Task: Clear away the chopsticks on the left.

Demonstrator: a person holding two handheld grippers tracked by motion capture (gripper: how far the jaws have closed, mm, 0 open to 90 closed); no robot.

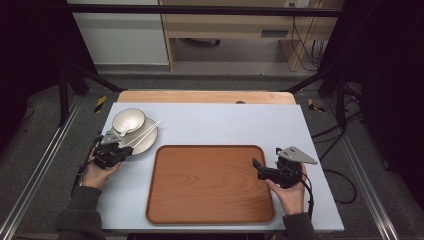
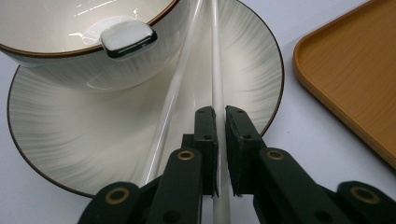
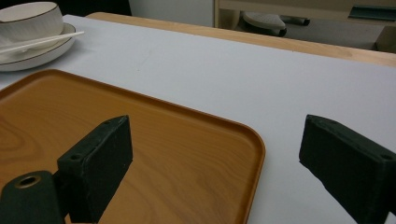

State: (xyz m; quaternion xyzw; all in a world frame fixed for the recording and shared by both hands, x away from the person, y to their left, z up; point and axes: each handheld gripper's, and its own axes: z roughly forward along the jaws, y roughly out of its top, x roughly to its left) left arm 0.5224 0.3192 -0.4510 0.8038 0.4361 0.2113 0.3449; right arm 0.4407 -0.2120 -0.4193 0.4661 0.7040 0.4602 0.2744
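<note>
Pale table [image 1: 210, 122]. Brown rectangular wooden tray [image 1: 210, 184] at centre. Ribbed white plate [image 1: 145, 141] left of tray, carrying brown-rimmed white bowl [image 1: 128, 121]. Right gripper [image 1: 260, 169] at tray's right edge, jaws spread, empty. Left gripper [image 2: 219, 140] clamps one of two white chopsticks [image 2: 216, 70] lying across the plate.

White bowl [image 1: 128, 121] holding a spoon [image 2: 128, 38] sits on a plate [image 1: 145, 140]; two white chopsticks [image 2: 216, 70] lie across the plate.
</note>
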